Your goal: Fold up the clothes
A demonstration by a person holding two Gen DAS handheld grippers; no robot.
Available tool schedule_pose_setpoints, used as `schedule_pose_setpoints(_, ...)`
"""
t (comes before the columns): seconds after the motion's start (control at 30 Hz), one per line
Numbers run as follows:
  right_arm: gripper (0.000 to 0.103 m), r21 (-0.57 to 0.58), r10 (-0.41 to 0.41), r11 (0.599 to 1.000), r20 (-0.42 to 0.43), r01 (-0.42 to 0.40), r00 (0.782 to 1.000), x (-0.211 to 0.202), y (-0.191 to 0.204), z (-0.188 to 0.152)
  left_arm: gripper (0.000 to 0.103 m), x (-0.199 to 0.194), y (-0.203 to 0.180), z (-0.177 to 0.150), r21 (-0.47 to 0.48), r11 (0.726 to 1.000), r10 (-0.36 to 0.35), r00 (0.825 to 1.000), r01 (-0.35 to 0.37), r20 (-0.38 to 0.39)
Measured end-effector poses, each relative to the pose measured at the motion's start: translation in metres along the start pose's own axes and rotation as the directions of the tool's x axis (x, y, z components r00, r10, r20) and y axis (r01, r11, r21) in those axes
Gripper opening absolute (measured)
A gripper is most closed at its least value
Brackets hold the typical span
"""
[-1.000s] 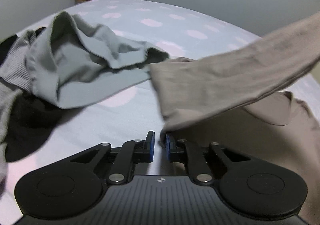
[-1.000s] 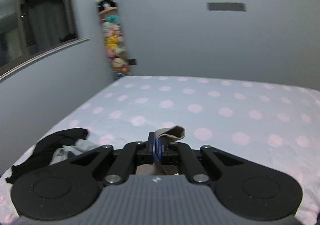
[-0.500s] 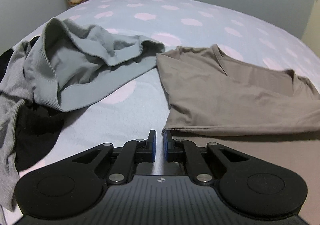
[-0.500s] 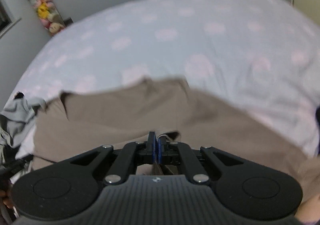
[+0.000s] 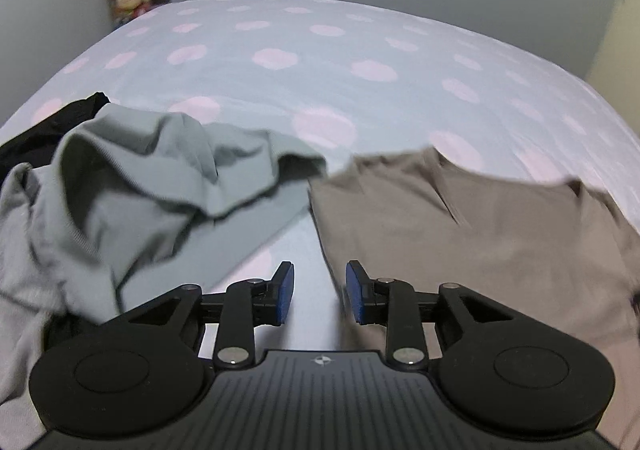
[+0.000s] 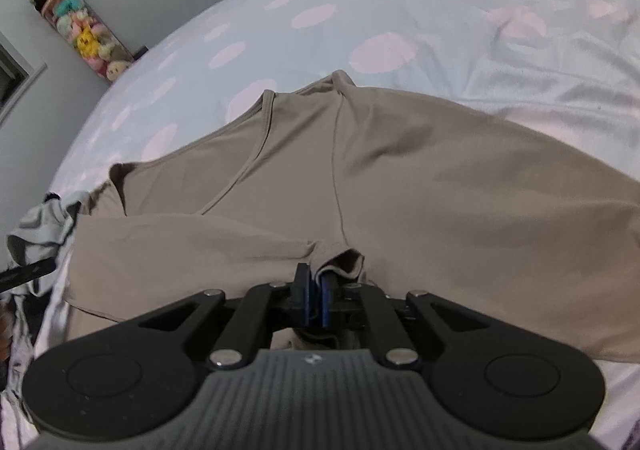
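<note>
A taupe V-neck shirt (image 6: 420, 186) lies spread on the bed, its left side folded over the body as a flat panel (image 6: 168, 254). My right gripper (image 6: 316, 296) is shut on a bunched edge of that shirt low over its middle. In the left wrist view the same shirt (image 5: 480, 218) lies at the right. My left gripper (image 5: 319, 292) stands open beside the shirt's left edge with only sheet between its blue pads (image 5: 286, 290).
A crumpled grey-green garment (image 5: 160, 186) lies left of the shirt, over black clothing (image 5: 52, 130) and a pale grey piece (image 5: 16, 250). The bed sheet (image 5: 320, 62) is light blue with pink dots. A column of plush toys (image 6: 80, 34) stands in the far corner.
My left gripper has let go of the shirt's edge, opened and pulled back a little. My right gripper came down with the shirt from high up and laid the fold flat.
</note>
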State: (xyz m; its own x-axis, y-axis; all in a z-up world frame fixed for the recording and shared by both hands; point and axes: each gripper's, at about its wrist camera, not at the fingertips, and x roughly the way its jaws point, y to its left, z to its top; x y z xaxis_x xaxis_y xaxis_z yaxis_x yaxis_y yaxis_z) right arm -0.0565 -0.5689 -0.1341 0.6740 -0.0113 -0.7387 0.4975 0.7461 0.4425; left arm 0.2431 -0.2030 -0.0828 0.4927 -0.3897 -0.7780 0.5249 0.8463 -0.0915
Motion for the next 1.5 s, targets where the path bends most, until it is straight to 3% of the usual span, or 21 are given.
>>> schedule_pose_setpoints(0.17, 0.022, 0.036, 0.062, 0.997, 0.044, -0.064, 0.997, -0.002, -0.011, 0.002, 0.027, 0.037, -0.002, 0.02, -0.033, 0.999, 0.041, 0.999, -0.041, -0.014)
schedule_pose_setpoints(0.23, 0.022, 0.046, 0.079, 0.996, 0.062, -0.081, 0.995, -0.001, -0.013, 0.003, 0.026, 0.046, -0.005, 0.023, -0.033, 0.998, 0.06, 0.998, -0.061, -0.008)
schedule_pose_setpoints(0.3, 0.018, 0.055, 0.095, 0.994, 0.081, -0.099, 0.992, -0.001, -0.016, 0.005, 0.02, 0.05, -0.009, 0.025, -0.027, 0.996, 0.09, 0.996, -0.09, 0.002)
schedule_pose_setpoints(0.33, 0.003, 0.053, 0.096, 0.993, 0.09, -0.101, 0.991, -0.001, -0.017, 0.006, 0.009, 0.051, -0.011, 0.025, -0.024, 0.994, 0.108, 0.994, -0.108, 0.008)
schedule_pose_setpoints(0.4, 0.004, 0.011, 0.063, 0.998, 0.108, -0.065, 0.992, -0.001, -0.013, 0.005, 0.0, 0.05, -0.015, 0.026, -0.022, 0.989, 0.15, 0.988, -0.149, 0.023)
schedule_pose_setpoints(0.5, 0.003, -0.03, 0.063, 0.998, 0.148, -0.059, 0.987, -0.011, -0.009, 0.004, 0.0, 0.039, -0.019, 0.026, -0.007, 0.987, 0.16, 0.985, -0.16, 0.066)
schedule_pose_setpoints(0.63, 0.003, -0.094, 0.069, 0.994, 0.239, -0.047, 0.969, -0.022, -0.001, 0.011, 0.0, 0.024, -0.018, 0.028, -0.001, 0.974, 0.226, 0.966, -0.228, 0.128)
schedule_pose_setpoints(0.77, 0.003, -0.079, 0.053, 0.996, 0.265, -0.033, 0.963, -0.007, 0.001, 0.028, 0.0, 0.027, -0.011, 0.036, -0.026, 0.967, 0.254, 0.959, -0.253, 0.123)
schedule_pose_setpoints(0.9, 0.004, -0.06, -0.009, 0.998, 0.243, 0.024, 0.97, 0.009, -0.003, 0.032, 0.001, 0.035, -0.01, 0.038, -0.017, 0.982, 0.189, 0.978, -0.188, 0.085)
schedule_pose_setpoints(1.0, 0.004, -0.035, -0.025, 0.999, 0.193, 0.032, 0.981, 0.015, -0.012, 0.028, 0.018, 0.042, -0.011, 0.037, -0.011, 0.988, 0.157, 0.986, -0.156, 0.063)
schedule_pose_setpoints(1.03, 0.004, -0.029, -0.023, 0.999, 0.19, 0.029, 0.982, 0.014, -0.013, 0.027, 0.019, 0.045, -0.011, 0.036, -0.013, 0.988, 0.158, 0.986, -0.157, 0.06)
schedule_pose_setpoints(1.17, 0.004, -0.024, -0.011, 1.0, 0.192, 0.015, 0.981, 0.013, -0.016, 0.025, 0.019, 0.057, -0.011, 0.032, -0.028, 0.989, 0.146, 0.988, -0.145, 0.049)
schedule_pose_setpoints(1.23, 0.004, -0.032, -0.007, 0.999, 0.198, 0.014, 0.98, 0.013, -0.015, 0.024, 0.002, 0.057, -0.013, 0.03, -0.022, 0.991, 0.137, 0.988, -0.135, 0.071)
schedule_pose_setpoints(1.27, 0.004, -0.032, -0.008, 0.999, 0.199, 0.014, 0.98, 0.013, -0.015, 0.024, 0.0, 0.055, -0.014, 0.03, -0.025, 0.992, 0.122, 0.99, -0.12, 0.076)
schedule_pose_setpoints(1.47, 0.004, -0.044, -0.006, 0.999, 0.202, 0.016, 0.979, 0.011, -0.013, 0.022, 0.0, 0.041, -0.014, 0.035, -0.057, 0.995, 0.083, 0.99, -0.077, 0.113)
schedule_pose_setpoints(1.5, 0.004, -0.046, -0.005, 0.999, 0.206, 0.015, 0.979, 0.011, -0.013, 0.022, 0.004, 0.04, -0.013, 0.036, -0.058, 0.996, 0.081, 0.991, -0.075, 0.11)
